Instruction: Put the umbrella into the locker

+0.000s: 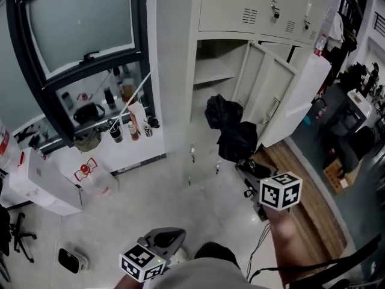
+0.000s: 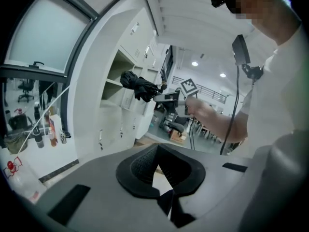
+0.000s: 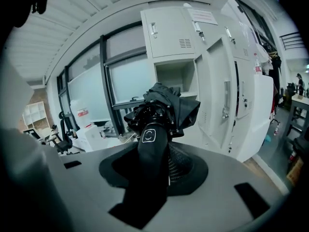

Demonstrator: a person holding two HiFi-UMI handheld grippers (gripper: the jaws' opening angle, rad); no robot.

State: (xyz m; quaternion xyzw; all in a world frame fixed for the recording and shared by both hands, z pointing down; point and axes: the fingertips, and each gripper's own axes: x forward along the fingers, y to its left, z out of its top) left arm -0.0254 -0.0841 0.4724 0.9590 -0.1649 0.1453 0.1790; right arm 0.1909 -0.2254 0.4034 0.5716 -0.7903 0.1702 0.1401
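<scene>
A folded black umbrella hangs in the air in front of the open white locker, whose door swings out to the right. My right gripper is shut on the umbrella's handle, and the bunched canopy sticks out beyond the jaws toward the locker's open compartment. In the left gripper view the umbrella shows far off, level with the locker's shelf. My left gripper stays low near my body, shut with nothing in it.
A window ledge with bottles lies left of the locker. A white box and a plastic bag sit on the floor below it. A wooden platform runs along the right. Closed lockers stand above.
</scene>
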